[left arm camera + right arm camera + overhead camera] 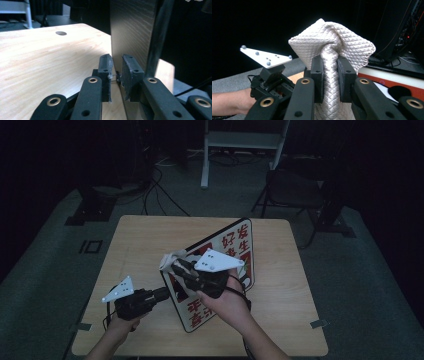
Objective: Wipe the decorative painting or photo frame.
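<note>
Dark floor and black curtains ring the pale wooden counter (140, 250), and past its far edge a white frame and a black chair sit half lost in the gloom. On the counter my sign board (235, 245) stands tilted on its lower edge, its white face with red characters turned toward me; my right hand and tool cover the middle of it, so most of the print is hard to make out. From my left tool's own view I see the board's dark wood-grain back (132, 30) and its black edge rising just beyond the fingertips. My left tool (162, 295) lies low at the board's lower left edge with its jaws drawn nearly together; whether they pinch the edge I cannot tell. My right tool (176, 265) is up in front of the board's face, clamped on a bunched white quilted cloth (332, 47), which fans out above the pads.
</note>
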`<state>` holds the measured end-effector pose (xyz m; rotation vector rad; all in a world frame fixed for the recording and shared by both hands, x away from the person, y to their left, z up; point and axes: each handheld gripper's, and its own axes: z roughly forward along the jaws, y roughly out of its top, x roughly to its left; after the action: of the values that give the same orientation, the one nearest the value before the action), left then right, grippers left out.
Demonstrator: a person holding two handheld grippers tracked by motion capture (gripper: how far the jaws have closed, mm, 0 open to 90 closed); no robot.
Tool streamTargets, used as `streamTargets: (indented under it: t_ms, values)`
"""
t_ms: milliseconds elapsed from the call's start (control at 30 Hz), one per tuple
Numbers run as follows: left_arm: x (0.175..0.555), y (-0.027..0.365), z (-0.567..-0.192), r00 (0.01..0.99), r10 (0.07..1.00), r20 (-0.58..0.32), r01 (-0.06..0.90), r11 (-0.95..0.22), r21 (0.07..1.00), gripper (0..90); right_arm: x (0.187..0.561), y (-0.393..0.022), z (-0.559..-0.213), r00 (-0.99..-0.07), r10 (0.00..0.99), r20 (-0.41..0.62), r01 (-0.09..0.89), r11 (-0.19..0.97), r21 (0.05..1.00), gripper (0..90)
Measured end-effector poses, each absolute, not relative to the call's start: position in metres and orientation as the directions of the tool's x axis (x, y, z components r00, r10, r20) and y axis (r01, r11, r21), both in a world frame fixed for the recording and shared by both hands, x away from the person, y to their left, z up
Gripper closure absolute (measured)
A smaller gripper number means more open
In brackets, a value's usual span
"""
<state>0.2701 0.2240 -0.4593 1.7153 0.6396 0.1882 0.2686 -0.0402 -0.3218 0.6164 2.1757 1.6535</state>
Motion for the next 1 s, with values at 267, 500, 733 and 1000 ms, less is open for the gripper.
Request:
streamTargets:
  t_ms: [267, 500, 733, 1000]
  values:
    - [0.270, 0.218, -0.457, 0.855, 0.478, -0.200, 0.292, -0.125, 0.948, 78.5, 0.274, -0.036, -0.343, -0.840, 0.543, -0.005, 0.165, 0.264, 0.950, 77.2]
    - [0.272, 0.217, -0.458, 0.858, 0.468, -0.212, 0.302, -0.126, 0.945, 78.6, 0.269, -0.041, -0.363, -0.836, 0.549, -0.001, 0.188, 0.288, 0.939, 77.1]
    - [0.270, 0.215, -0.458, 0.860, 0.466, -0.209, 0.299, -0.129, 0.945, 78.6, 0.263, -0.044, -0.379, -0.833, 0.553, -0.006, 0.201, 0.314, 0.928, 77.1]
    - [0.269, 0.213, -0.456, 0.863, 0.461, -0.205, 0.295, -0.131, 0.946, 78.6, 0.253, -0.050, -0.413, -0.840, 0.541, 0.024, 0.262, 0.366, 0.893, 77.1]
